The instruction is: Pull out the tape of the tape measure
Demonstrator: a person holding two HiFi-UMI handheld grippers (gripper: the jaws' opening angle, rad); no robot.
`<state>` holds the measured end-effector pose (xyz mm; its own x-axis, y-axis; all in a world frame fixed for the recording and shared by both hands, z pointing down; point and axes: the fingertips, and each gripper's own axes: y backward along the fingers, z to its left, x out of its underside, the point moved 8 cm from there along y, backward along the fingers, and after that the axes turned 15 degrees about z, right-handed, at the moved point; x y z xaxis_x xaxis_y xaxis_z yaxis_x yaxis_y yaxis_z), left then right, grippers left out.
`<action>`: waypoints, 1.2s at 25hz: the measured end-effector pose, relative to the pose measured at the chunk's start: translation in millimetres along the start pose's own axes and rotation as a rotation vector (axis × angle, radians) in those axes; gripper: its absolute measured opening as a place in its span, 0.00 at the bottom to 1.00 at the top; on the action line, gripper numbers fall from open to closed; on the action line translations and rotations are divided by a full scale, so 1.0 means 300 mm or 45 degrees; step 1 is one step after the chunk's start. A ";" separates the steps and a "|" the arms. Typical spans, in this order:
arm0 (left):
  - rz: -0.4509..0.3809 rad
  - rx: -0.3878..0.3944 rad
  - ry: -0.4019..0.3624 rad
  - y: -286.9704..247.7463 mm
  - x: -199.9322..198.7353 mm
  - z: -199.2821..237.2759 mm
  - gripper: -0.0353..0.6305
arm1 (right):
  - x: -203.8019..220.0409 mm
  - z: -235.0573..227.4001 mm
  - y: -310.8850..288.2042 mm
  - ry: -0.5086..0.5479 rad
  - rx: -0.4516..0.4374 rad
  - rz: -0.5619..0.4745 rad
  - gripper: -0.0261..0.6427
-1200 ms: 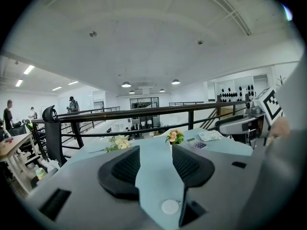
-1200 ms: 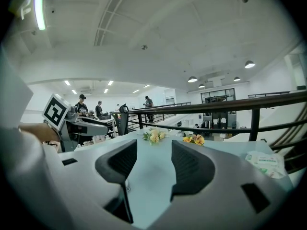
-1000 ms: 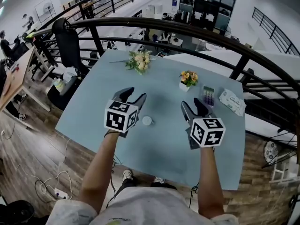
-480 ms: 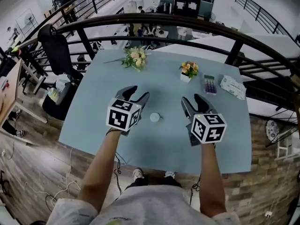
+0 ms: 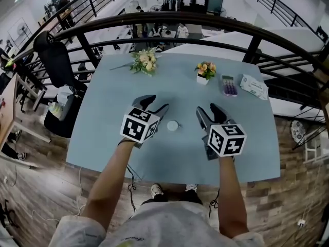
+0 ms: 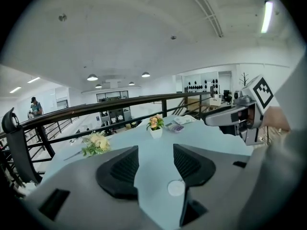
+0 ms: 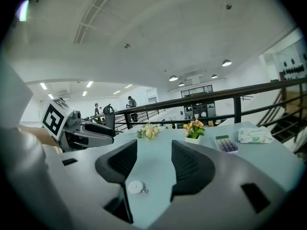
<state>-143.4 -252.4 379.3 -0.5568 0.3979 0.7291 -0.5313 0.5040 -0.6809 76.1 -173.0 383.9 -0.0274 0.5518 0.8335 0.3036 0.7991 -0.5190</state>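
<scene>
The tape measure [image 5: 172,125] is a small white round case lying flat on the pale blue table [image 5: 113,91], between my two grippers. My left gripper [image 5: 155,105] hovers just left of it, jaws open and just now opening wider, with nothing between them. In the left gripper view the tape measure [image 6: 176,188] lies low beside the right jaw of that gripper [image 6: 155,150]. My right gripper [image 5: 207,109] hovers to the right of the case, open and empty. From the right gripper [image 7: 154,145] the tape measure [image 7: 135,187] shows low beside its left jaw, small ring facing right.
At the table's far side are a loose bouquet [image 5: 145,60], a small pot of flowers [image 5: 205,71], a calculator [image 5: 229,85] and a tissue pack [image 5: 254,86]. A black railing [image 5: 205,22] curves behind the table. A black chair [image 5: 54,60] stands at left.
Both grippers have sunk a little toward the table, and the right one has drawn closer to the tape measure. The left jaws stand slightly wider. The tape measure has not moved.
</scene>
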 end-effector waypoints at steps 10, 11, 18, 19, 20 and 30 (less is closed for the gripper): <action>0.110 0.131 -0.206 -0.092 0.048 -0.044 0.40 | 0.080 0.025 -0.018 -0.044 0.033 0.038 0.35; 0.124 0.146 -0.232 -0.102 0.054 -0.050 0.40 | 0.087 0.029 -0.020 -0.049 0.034 0.041 0.35; 0.212 0.237 -0.383 -0.164 0.086 -0.073 0.41 | 0.131 0.052 -0.036 -0.053 0.039 0.065 0.35; 0.223 0.249 -0.399 -0.173 0.090 -0.076 0.41 | 0.137 0.056 -0.041 -0.054 0.038 0.066 0.35; 0.234 0.260 -0.414 -0.182 0.095 -0.079 0.41 | 0.142 0.061 -0.047 -0.054 0.036 0.069 0.35; 0.337 0.352 -0.585 -0.275 0.140 -0.104 0.43 | 0.178 0.074 -0.091 -0.080 0.046 0.094 0.35</action>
<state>-102.9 -253.4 468.3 -0.8794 0.0798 0.4694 -0.4488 0.1902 -0.8732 45.3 -159.9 438.5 -0.0660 0.6223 0.7800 0.2728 0.7631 -0.5858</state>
